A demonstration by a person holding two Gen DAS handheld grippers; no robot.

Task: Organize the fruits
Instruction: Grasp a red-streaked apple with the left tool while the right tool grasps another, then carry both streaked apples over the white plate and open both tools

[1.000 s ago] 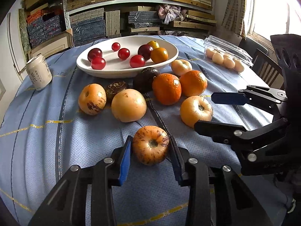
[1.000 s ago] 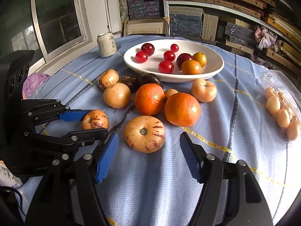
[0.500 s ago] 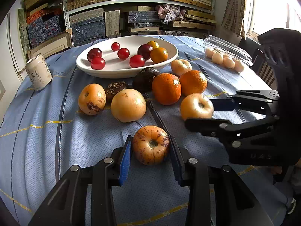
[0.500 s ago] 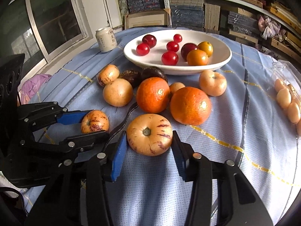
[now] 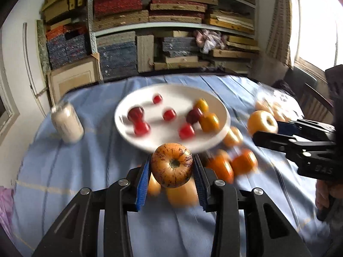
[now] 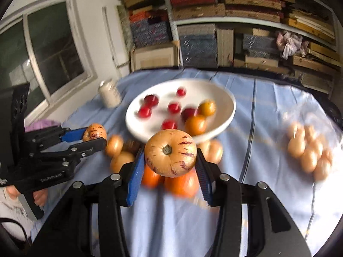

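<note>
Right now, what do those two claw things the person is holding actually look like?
Both are black plastic. The left gripper and right gripper each have two angular fingers with ridged blue pads, silver bolts at the joints, and pale raised lettering on the side. No cables or sleeves are visible.

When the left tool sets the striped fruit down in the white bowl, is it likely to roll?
Probably yes: the striped fruit looks round and smooth. The white bowl is shallow, so its curve may carry it toward the small fruits. It seems firm between the pads.
</note>
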